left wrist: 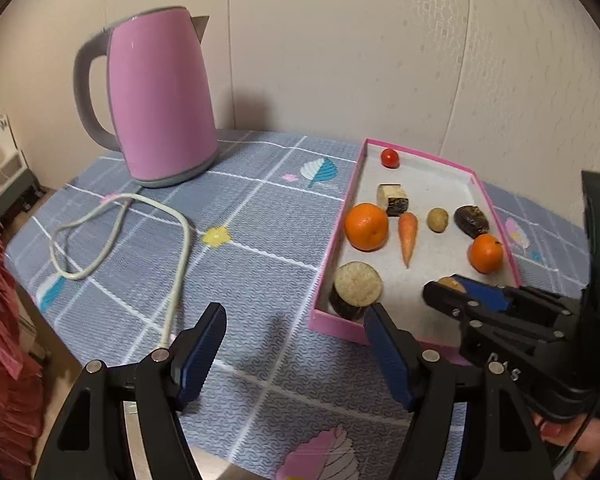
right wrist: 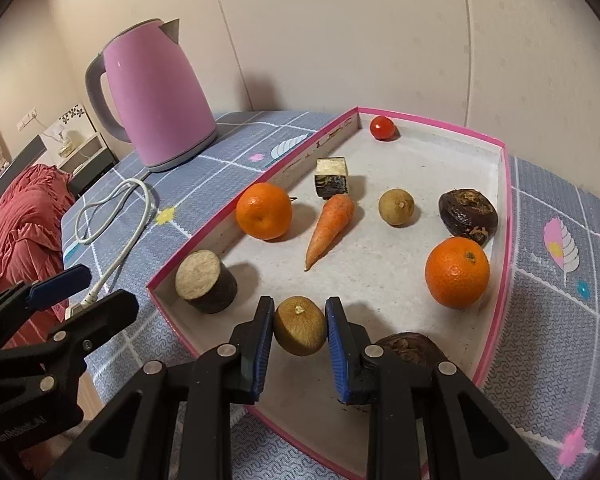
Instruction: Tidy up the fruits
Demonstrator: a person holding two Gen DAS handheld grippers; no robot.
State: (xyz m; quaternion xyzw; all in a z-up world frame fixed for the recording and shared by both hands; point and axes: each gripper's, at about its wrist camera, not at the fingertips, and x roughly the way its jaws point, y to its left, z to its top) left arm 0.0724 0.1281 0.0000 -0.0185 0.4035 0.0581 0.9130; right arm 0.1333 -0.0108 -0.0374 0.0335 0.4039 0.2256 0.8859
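Clamped between my right gripper [right wrist: 300, 330] pads is a small round tan-skinned fruit [right wrist: 300, 326], dull and smooth, at the near end of the shallow pink-rimmed tray [right wrist: 506, 216]. Left of it on the worktop, my left gripper [left wrist: 294, 354] hovers released over the woven checked cloth [left wrist: 252, 240]. Inside the tray, left to right: a cut round stump [right wrist: 206, 280], a dimpled orange [right wrist: 264, 210], a tapered carrot [right wrist: 328, 228], a second orange [right wrist: 457, 272].
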